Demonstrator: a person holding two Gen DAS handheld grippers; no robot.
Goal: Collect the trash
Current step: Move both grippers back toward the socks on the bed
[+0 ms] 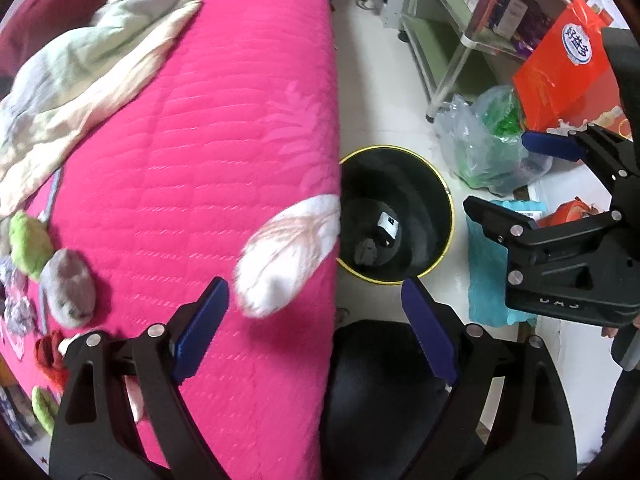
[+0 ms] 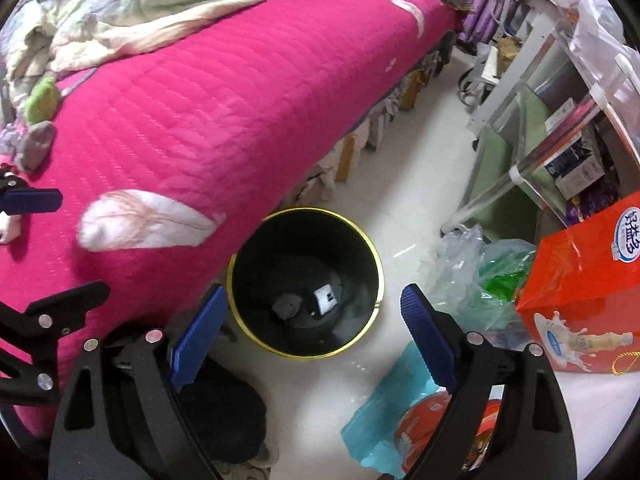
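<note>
Bin [image 2: 305, 282] stands on white floor [image 2: 404, 216], rim tucked against the pink bed [image 2: 208, 120] edge at nine o'clock; bags [image 2: 476, 276] crowd three o'clock. Left tool [image 1: 316, 320] and right tool [image 2: 310, 322] gape wide, empty.

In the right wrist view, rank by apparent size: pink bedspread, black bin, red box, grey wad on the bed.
1. Pink bedspread
2. Black bin and red box look alike in size; the box is cut off at the edge, so unranked.
3. Grey wad
</note>
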